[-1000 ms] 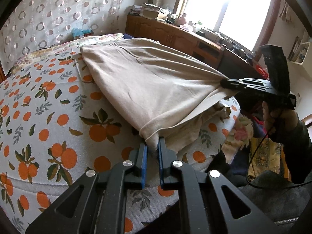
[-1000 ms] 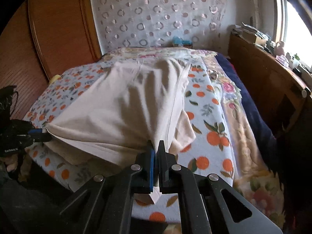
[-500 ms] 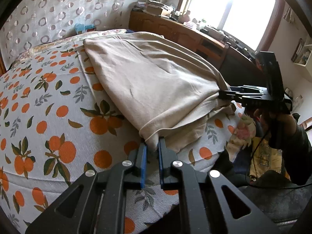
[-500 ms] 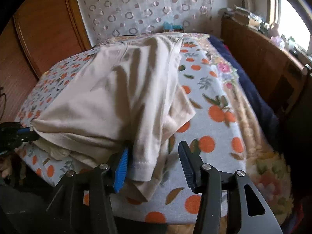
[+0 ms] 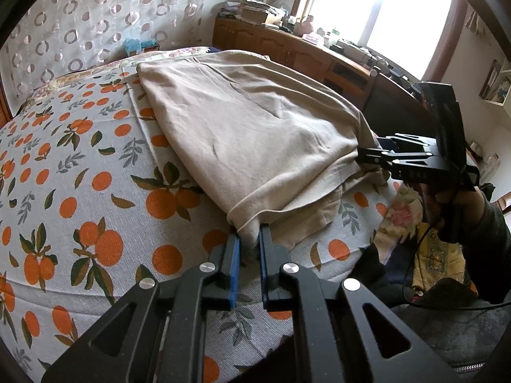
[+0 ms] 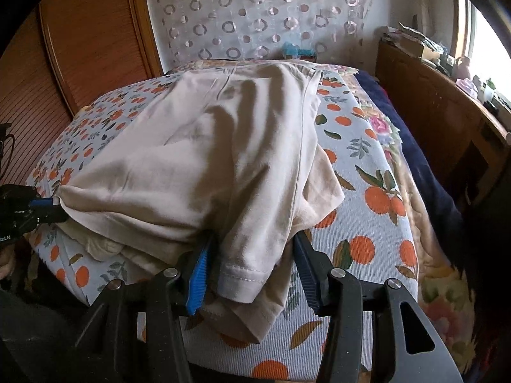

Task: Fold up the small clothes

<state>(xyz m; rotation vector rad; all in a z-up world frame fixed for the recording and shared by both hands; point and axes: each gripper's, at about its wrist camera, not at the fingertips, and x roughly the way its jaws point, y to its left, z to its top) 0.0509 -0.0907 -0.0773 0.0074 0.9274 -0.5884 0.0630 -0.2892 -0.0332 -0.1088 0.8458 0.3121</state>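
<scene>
Change: the right gripper [image 6: 252, 265] has let go — a second ago its jaws were pinched shut on the near edge of the beige garment [image 5: 255, 127], and they have just been opening; the hemmed sleeve now droops loose between them, with a gap on each side.
Garment, place: on the orange-print bedspread [image 5: 80, 159], draped across the bed's near corner, its near edge lifted off the bed at the left gripper's end.
Garment, long axis: runs from the grippers away toward the circle-patterned headboard covering [image 6: 255, 16]; the hemmed sleeve end points back at the right wrist camera.
Left gripper [image 5: 248, 245]: jaws nearly closed, blue pads clamping a bunched corner of the garment's hem.
Right gripper, seen from the left wrist view: beside the garment's far corner, held by the person's hand [image 5: 460, 198] in a dark sleeve; whether it touches the cloth cannot be told from there.
Hidden: lower layers of the garment are tucked under the top layer — only crumpled edges show. The garment's far end is foreshortened and hard to read.
Cut off: the wooden sideboard [image 5: 287, 51] under the window is cluttered with small things too small to name.
Writing: small white lettering on the left gripper's body at the left edge of the right wrist view, too partial to read.
</scene>
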